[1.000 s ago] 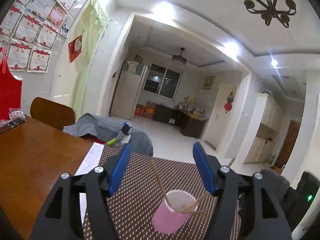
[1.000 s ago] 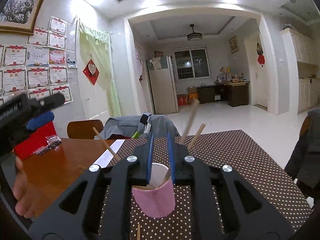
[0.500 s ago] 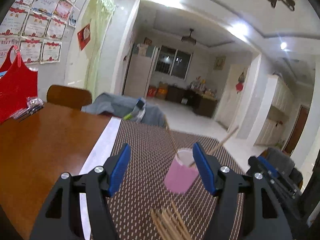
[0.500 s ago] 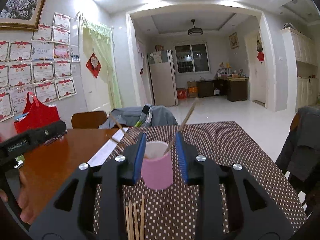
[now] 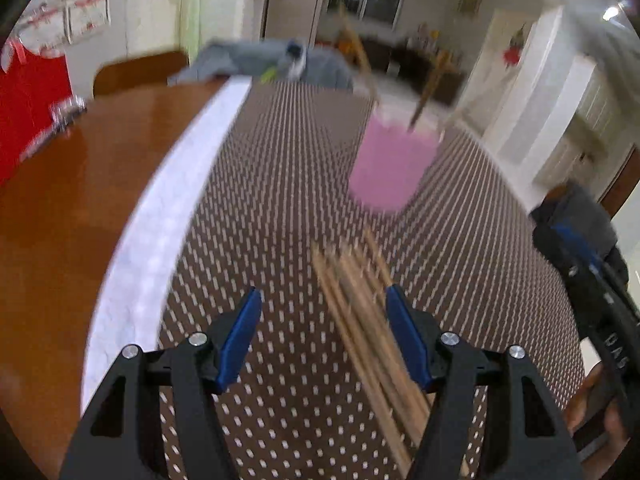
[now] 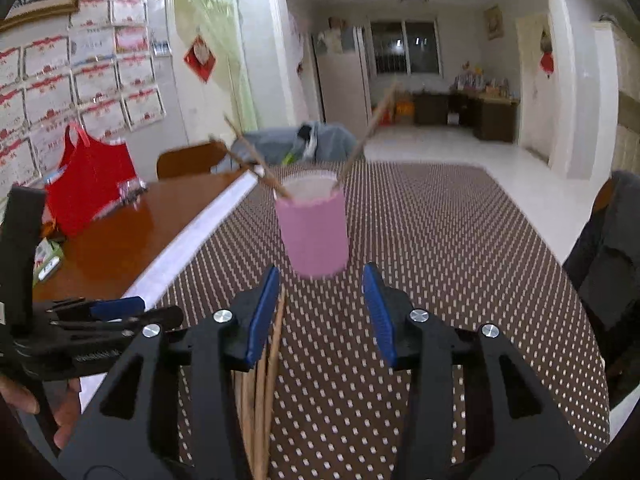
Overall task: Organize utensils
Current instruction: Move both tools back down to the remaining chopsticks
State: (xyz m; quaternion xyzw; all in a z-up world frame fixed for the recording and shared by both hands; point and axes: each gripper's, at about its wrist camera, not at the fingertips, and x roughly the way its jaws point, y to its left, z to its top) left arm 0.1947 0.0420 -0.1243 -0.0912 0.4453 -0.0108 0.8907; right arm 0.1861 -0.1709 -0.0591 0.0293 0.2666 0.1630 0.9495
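Note:
A pink cup [image 5: 390,166] [image 6: 314,228] stands on the brown dotted mat [image 5: 280,184] with chopsticks [image 6: 256,162] leaning out of it. A bundle of loose wooden chopsticks [image 5: 360,312] [image 6: 266,364] lies on the mat in front of the cup. My left gripper [image 5: 322,336] is open and empty, low over the bundle, whose sticks run between its fingers. My right gripper [image 6: 320,312] is open and empty, just short of the cup, with the bundle under its left finger. The left wrist view is blurred.
The bare wooden table top [image 5: 72,184] lies left of the mat, with a red bag [image 6: 90,190] and small packets at its far left. A chair with grey clothes [image 6: 292,146] stands at the far edge. A dark chair [image 6: 604,264] is at the right.
Both grippers have drawn back from the cup and tilted down toward the mat. The right gripper has opened wide and let go of a chopstick into the cup. The loose bundle has come into view.

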